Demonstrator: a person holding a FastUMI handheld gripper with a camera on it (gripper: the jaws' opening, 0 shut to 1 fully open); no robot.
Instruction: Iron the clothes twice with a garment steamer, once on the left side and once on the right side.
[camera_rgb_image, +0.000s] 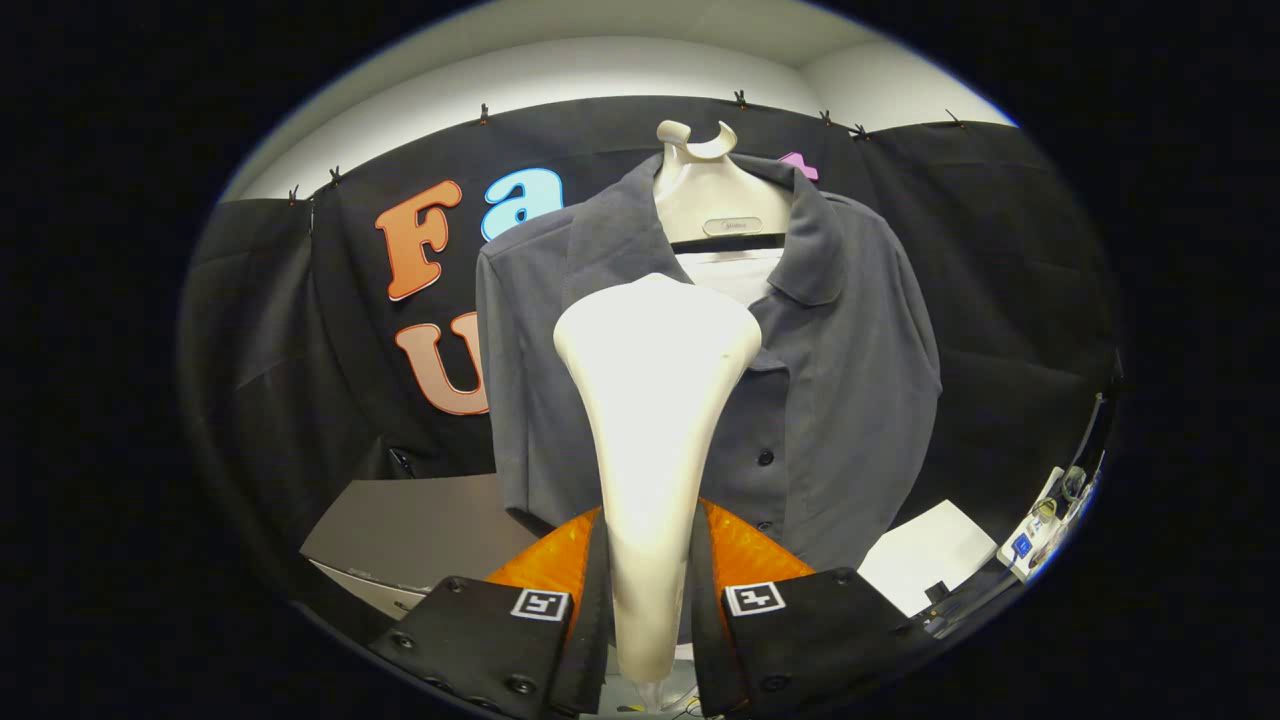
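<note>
I have the steamer (655, 420) clamped between the fingers (648, 610), both pressing on its narrow handle, so the wide head rises straight ahead of me. The grey shirt (830, 380) hangs on a pale hanger (700, 190) just beyond it, buttoned front facing me — hung open like that so each half can take a stroke. The head sits over the shirt's middle, slightly toward one half; whether it touches the cloth I cannot tell. By my reckoning, 2 passes remain ahead. A tabletop (420, 530) lies below.
</note>
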